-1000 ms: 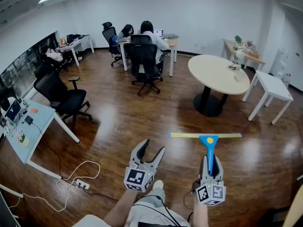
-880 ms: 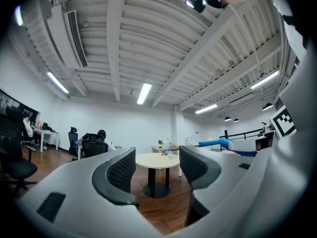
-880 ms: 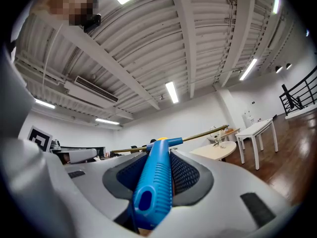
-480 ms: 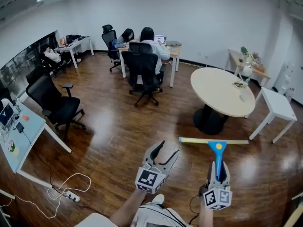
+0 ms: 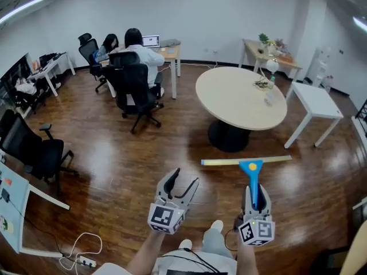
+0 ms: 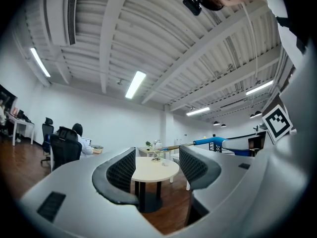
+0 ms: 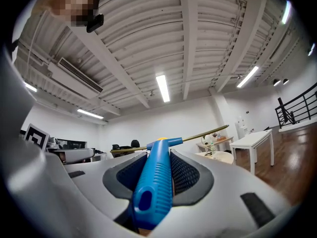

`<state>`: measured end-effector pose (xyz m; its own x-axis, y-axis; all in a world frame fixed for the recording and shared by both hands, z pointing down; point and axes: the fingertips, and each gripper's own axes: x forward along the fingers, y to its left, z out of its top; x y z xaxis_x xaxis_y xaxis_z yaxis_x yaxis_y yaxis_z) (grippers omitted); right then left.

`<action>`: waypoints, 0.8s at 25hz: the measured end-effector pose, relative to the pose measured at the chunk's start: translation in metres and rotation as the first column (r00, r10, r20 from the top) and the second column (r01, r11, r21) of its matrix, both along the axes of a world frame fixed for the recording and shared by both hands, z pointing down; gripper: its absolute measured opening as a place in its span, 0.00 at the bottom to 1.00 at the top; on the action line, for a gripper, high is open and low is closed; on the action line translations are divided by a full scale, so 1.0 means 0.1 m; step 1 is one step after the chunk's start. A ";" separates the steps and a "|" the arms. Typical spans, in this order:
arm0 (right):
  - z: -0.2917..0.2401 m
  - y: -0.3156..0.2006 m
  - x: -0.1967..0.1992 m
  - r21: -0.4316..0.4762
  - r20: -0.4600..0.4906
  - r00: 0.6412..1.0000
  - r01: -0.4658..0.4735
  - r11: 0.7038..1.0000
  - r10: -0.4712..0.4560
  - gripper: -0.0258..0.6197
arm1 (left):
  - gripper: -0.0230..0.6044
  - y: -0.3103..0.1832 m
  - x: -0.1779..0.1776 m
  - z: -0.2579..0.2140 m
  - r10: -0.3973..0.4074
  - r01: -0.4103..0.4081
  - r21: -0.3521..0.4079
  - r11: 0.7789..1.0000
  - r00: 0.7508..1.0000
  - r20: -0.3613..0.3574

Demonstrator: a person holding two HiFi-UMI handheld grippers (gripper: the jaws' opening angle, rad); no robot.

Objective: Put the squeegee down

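Your right gripper point(image 5: 254, 192) has its jaws clamped shut on the blue handle of the squeegee point(image 5: 251, 171), so the tool is already in hand, carried level above the wood floor point(image 5: 114, 171). From the jaws the handle runs straight out toward 12 o'clock, and the yellow blade lies crosswise at its far end, from 9 to 3 o'clock. Your left gripper point(image 5: 184, 179) sits at 9 o'clock of the right one, jaws spread wide with nothing between them; only the round table point(image 5: 241, 105) shows through the gap. That table lies at 12 o'clock, beyond the blade, and looks the likeliest place to set the tool down. From this steep view the blade seems short of its near edge, though I can't be sure.
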<state>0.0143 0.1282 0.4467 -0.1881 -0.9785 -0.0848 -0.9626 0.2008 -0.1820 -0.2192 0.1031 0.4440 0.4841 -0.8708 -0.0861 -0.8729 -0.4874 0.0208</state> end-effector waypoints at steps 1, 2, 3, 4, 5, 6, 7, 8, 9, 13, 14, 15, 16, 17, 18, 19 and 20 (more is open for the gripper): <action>0.02 -0.11 0.14 -0.003 0.003 1.000 -0.016 1.000 0.016 0.30 | 0.48 -0.15 0.12 0.01 0.007 -0.007 -0.004 1.000 1.000 -0.003; 0.04 -0.24 0.28 -0.003 0.010 0.999 -0.031 1.000 0.031 0.30 | 0.48 -0.30 0.23 0.02 0.016 -0.016 -0.003 1.000 1.000 0.005; 0.05 -0.39 0.41 -0.001 0.020 0.999 -0.045 0.999 0.045 0.29 | 0.48 -0.48 0.33 0.04 0.024 -0.024 0.000 1.000 1.000 0.019; 0.06 -0.55 0.54 0.002 0.030 0.998 -0.057 0.998 0.057 0.29 | 0.48 -0.66 0.44 0.05 0.028 -0.028 0.001 1.000 0.999 0.028; 0.07 -0.72 0.65 0.006 0.036 0.997 -0.062 0.998 0.061 0.30 | 0.48 -0.86 0.54 0.06 0.031 -0.031 0.003 1.000 0.999 0.031; 0.08 -0.89 0.76 0.007 0.035 0.998 -0.058 0.998 0.058 0.29 | 0.48 -1.06 0.66 0.07 0.034 -0.034 0.006 0.999 0.999 0.031; 0.11 -1.08 0.88 0.004 0.029 0.998 -0.048 0.999 0.048 0.30 | 0.48 -1.25 0.79 0.07 0.038 -0.039 0.007 0.999 0.999 0.029; 0.15 -1.28 1.02 -0.004 0.023 0.999 -0.038 0.999 0.039 0.30 | 0.48 -1.44 0.96 0.06 0.046 -0.046 0.005 0.999 0.999 0.026; 0.20 -1.47 1.18 -0.012 0.023 0.999 -0.038 0.999 0.038 0.30 | 0.48 -1.63 1.15 0.05 0.058 -0.058 0.002 0.998 0.998 0.025; 0.29 -2.12 1.78 -0.011 0.047 0.998 -0.050 0.999 0.051 0.29 | 0.48 -2.25 1.78 0.03 0.077 -0.078 0.023 0.997 0.997 0.030; 0.28 -2.27 1.88 -0.004 0.042 0.998 -0.044 0.999 0.044 0.29 | 0.48 -2.39 1.87 0.00 0.068 -0.069 0.028 0.997 0.997 0.024; 0.27 -2.41 1.98 0.003 0.038 0.999 -0.039 0.999 0.039 0.29 | 0.48 -2.52 1.96 -0.01 0.058 -0.058 0.030 0.998 0.998 0.018; 0.27 -2.54 2.06 0.005 0.039 0.999 -0.033 0.999 0.033 0.30 | 0.48 -2.64 2.04 -0.01 0.050 -0.050 0.027 0.998 0.999 0.018; 0.30 -2.65 2.13 0.001 0.045 0.999 -0.028 1.000 0.028 0.29 | 0.48 -2.76 2.13 0.02 0.044 -0.045 0.018 0.999 0.999 0.023; 0.34 -2.75 2.18 -0.009 0.056 0.998 -0.024 1.000 0.024 0.29 | 0.48 -2.87 2.20 0.06 0.042 -0.042 0.006 0.999 0.999 0.030; 0.40 -2.83 2.22 -0.025 0.066 0.998 -0.017 1.000 0.018 0.29 | 0.48 -2.97 2.27 0.10 0.040 -0.040 -0.007 0.999 0.999 0.036; 0.46 -2.91 2.24 -0.043 0.070 0.997 -0.006 0.999 0.009 0.29 | 0.48 -3.05 2.31 0.13 0.038 -0.037 -0.019 0.999 0.999 0.039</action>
<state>0.2381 -0.1626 0.4924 -0.1761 -0.9828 -0.0556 -0.9485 0.1845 -0.2576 0.0122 -0.2018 0.4568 0.5192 -0.8531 -0.0509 -0.8543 -0.5197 -0.0046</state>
